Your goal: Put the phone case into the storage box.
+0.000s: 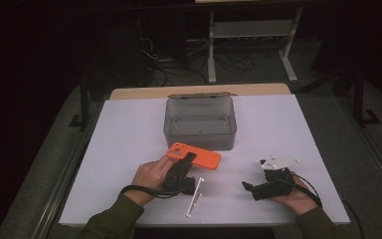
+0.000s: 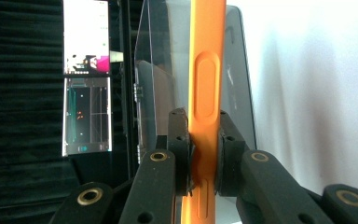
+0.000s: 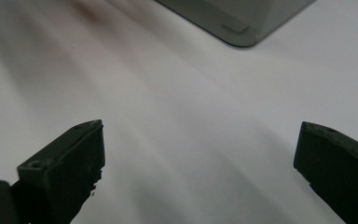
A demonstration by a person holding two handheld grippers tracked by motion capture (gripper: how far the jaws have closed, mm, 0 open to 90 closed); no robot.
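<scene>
Orange rectangular phone case (image 1: 195, 156) held just above the white tabletop (image 1: 129, 149), in front of a grey translucent plastic box (image 1: 200, 122); left gripper (image 1: 184, 172) jaws clamped on its edge. Right gripper (image 1: 258, 180) jaws spread wide, gripping nothing.

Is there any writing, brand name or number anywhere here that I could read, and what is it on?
No text can be read.
Orange phone case: plain, no lettering shows.
Clear box: no label shows.
Lit screens behind the box in the left gripper view: coloured marks, too small and blurred to read.
</scene>
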